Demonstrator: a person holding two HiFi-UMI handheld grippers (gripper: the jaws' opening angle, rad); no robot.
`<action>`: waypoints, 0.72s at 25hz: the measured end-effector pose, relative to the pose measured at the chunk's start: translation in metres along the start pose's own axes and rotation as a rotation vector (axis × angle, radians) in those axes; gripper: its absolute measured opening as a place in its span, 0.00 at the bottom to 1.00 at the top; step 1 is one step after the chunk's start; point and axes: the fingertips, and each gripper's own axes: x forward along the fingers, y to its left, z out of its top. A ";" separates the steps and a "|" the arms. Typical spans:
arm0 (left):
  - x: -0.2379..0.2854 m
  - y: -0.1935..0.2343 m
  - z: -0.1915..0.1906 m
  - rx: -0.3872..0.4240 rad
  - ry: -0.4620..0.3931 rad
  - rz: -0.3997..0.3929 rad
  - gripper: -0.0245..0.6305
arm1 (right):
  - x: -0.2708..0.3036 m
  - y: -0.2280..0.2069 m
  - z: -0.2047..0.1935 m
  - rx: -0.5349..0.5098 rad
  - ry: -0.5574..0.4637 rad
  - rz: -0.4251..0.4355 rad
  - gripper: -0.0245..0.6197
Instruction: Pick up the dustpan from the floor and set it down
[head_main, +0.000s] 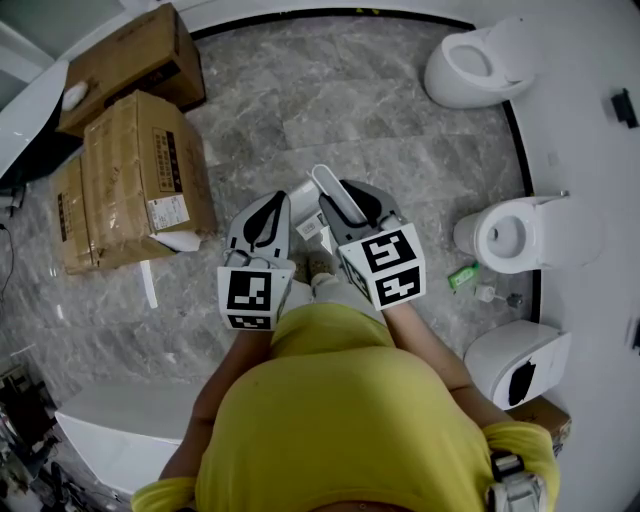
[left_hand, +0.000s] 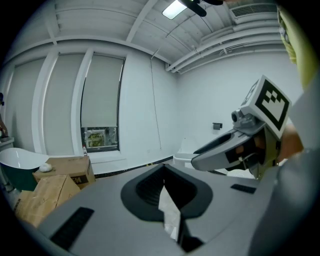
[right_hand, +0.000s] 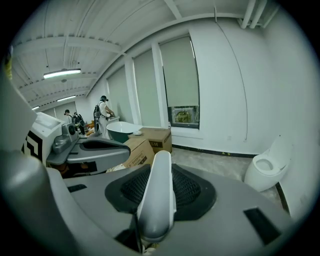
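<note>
My right gripper (head_main: 343, 203) is shut on the dustpan's white rounded handle (right_hand: 159, 197), which runs up between its dark pads and points away from me. In the head view the handle (head_main: 329, 187) sticks out past the jaw tips, high above the grey marble floor (head_main: 380, 110). A white piece of the dustpan (head_main: 303, 207) shows between the two grippers; the rest is hidden beneath them. My left gripper (head_main: 267, 218) hangs beside it on the left, jaws together. A thin white sliver (left_hand: 170, 212) shows in their seam; I cannot tell what it is.
Cardboard boxes (head_main: 140, 180) stand on the floor to the left, another (head_main: 130, 65) behind them. Toilets line the curved right wall (head_main: 480, 65), (head_main: 525, 235), (head_main: 515, 360). A small green item (head_main: 463, 275) lies by the middle toilet. People stand near a far bathtub (right_hand: 125, 131).
</note>
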 end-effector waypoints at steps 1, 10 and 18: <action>-0.001 0.000 0.001 0.001 -0.002 0.001 0.04 | -0.001 0.001 0.004 -0.005 -0.010 0.000 0.26; -0.003 0.009 0.004 -0.001 -0.012 0.012 0.04 | 0.001 0.001 0.024 -0.039 -0.049 -0.006 0.26; -0.004 0.014 0.005 0.003 -0.011 0.011 0.04 | 0.003 -0.006 0.025 -0.031 -0.044 -0.023 0.26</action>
